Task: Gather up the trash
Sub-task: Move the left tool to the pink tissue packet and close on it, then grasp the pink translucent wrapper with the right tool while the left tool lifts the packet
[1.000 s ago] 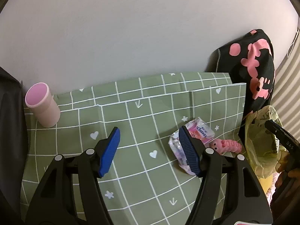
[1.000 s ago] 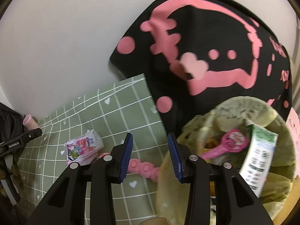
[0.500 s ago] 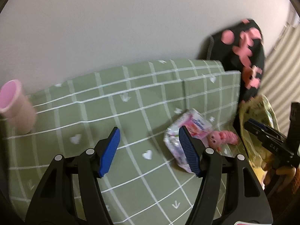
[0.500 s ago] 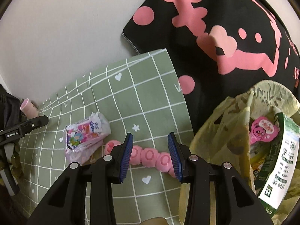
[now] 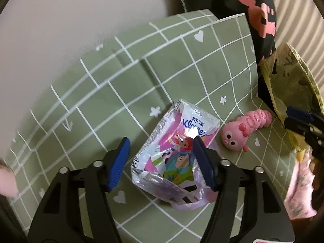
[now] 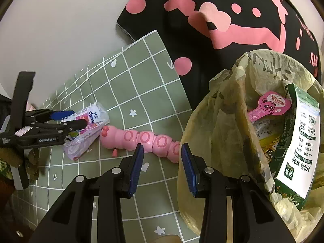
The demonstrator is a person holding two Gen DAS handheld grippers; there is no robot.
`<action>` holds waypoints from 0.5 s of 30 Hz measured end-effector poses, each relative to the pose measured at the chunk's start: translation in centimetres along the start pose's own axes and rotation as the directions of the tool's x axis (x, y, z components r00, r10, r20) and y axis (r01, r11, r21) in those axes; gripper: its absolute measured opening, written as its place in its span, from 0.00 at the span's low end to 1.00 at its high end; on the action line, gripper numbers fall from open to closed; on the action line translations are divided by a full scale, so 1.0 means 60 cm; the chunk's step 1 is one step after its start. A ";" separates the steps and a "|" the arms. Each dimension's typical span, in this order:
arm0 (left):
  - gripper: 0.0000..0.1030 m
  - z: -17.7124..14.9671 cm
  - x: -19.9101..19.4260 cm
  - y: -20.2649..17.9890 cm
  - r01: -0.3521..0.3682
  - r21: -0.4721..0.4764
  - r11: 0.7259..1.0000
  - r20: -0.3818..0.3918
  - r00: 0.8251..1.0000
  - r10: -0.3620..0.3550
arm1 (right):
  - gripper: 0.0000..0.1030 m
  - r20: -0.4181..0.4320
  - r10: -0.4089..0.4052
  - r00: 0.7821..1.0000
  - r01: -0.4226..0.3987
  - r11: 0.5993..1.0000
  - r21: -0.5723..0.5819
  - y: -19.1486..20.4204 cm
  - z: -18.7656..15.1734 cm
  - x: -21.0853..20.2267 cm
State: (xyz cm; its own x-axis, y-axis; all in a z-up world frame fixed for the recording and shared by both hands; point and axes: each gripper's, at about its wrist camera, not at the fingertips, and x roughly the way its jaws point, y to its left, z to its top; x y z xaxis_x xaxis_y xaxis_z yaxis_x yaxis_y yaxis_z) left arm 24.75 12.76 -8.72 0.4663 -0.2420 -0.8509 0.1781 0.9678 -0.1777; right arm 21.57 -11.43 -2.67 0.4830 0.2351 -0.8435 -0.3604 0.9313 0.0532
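From the left wrist, the left gripper [image 5: 160, 158] stands spread astride the Kleenex tissue pack [image 5: 174, 151] lying on the green grid mat [image 5: 113, 93]; closing well means centring the blue pads across the pack's crinkly middle, clear of the pink caterpillar toy [image 5: 245, 127] just beside it. The right wrist adds what that view lacks: the trash bag [image 6: 228, 121] gaping open, with a milk carton [image 6: 299, 141] already inside, and the right gripper [image 6: 162, 164] spread and empty near the bag's rim.

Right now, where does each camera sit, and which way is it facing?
Left wrist: rides the left claw, facing down at the tissue pack between its open fingers; the right claw shows at the right edge.
Right wrist: rides the right claw, facing the caterpillar toy and trash bag; the left claw shows at left.
Shared: pack, toy, bag, green mat.
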 end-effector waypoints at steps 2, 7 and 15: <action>0.26 -0.003 -0.003 0.006 0.020 -0.040 0.999 0.003 1.000 -0.020 | 0.36 -0.001 0.017 1.000 -0.017 1.000 -0.008 0.004 0.003 0.001; 0.07 -0.028 -0.037 0.043 0.022 -0.165 0.986 0.047 0.999 -0.014 | 0.42 -0.027 0.082 0.996 -0.083 0.996 -0.042 0.030 0.009 0.021; 0.07 -0.097 -0.120 0.118 -0.092 -0.359 0.929 0.109 0.984 0.140 | 0.42 -0.106 0.236 0.966 -0.245 0.966 -0.085 0.110 0.006 0.065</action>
State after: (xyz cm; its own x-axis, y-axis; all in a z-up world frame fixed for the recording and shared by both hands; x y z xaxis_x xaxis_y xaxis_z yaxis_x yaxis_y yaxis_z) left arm 17.63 21.73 -6.72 0.5786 -0.1102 -0.8081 -0.1890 0.9457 -0.2643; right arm 21.36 -4.30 -5.44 0.2967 0.4174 -0.8589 -0.5344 0.8180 0.2129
